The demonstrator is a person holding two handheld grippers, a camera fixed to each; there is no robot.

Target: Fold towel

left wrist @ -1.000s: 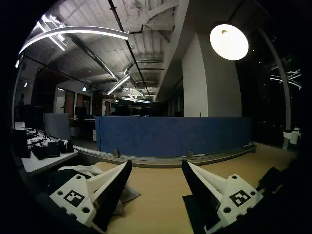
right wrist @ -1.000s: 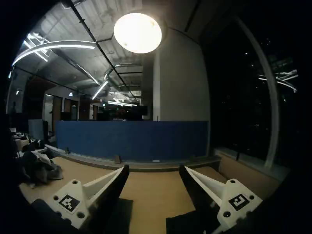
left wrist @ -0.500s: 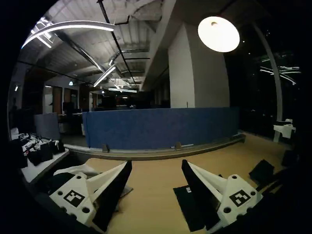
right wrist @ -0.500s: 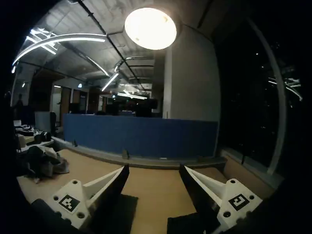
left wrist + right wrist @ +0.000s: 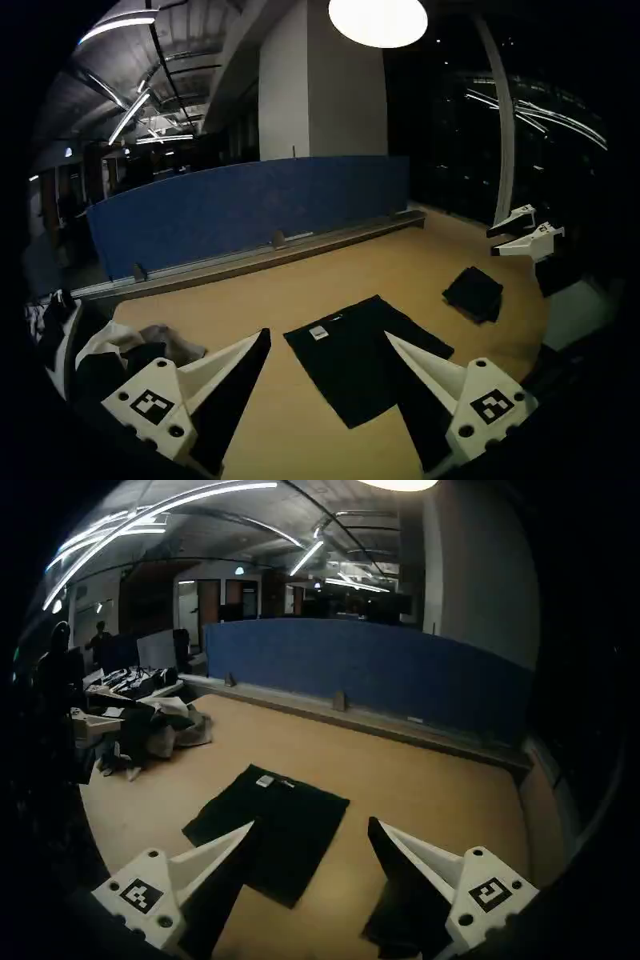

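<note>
Black towel (image 5: 364,360) lies spread flat on the wooden table (image 5: 320,276), right ahead of both claws. Left gripper (image 5: 326,336) and right gripper (image 5: 312,822) both gape wide, nothing in either. Folded dark cloth (image 5: 474,294) sits well apart.

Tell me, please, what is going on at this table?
A person holds a gripper in each hand above a wooden table. The left gripper and right gripper are both open and empty, hovering near a dark towel spread flat, not yet folded. A folded dark cloth lies off to one side.
</note>
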